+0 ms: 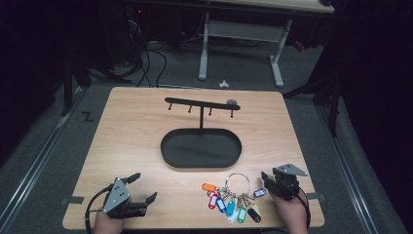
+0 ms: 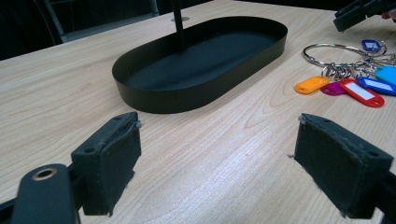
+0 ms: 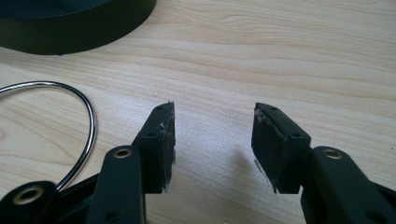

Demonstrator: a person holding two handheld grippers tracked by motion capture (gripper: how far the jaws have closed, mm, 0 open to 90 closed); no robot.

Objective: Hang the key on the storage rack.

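Silver metal key ring w/ coloured plastic tags (image 1: 237,181) lies just left of right gripper (image 1: 267,177), nearer arm; jaws approx. half open, empty. Left gripper (image 1: 144,187) wide open, empty.

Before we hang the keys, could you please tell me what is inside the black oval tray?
The black oval tray holds only the foot of the hook stand's post, rising from its far side. The rest of its floor looks bare, though the near wall hides a strip of it in the left gripper view.

A black oval tray (image 1: 201,148) is sitting mid-table, its upright post carrying a hooked bar (image 1: 202,104) toward the far edge. Beyond the table, a white desk frame (image 1: 241,45) is standing on grey floor (image 1: 44,146).
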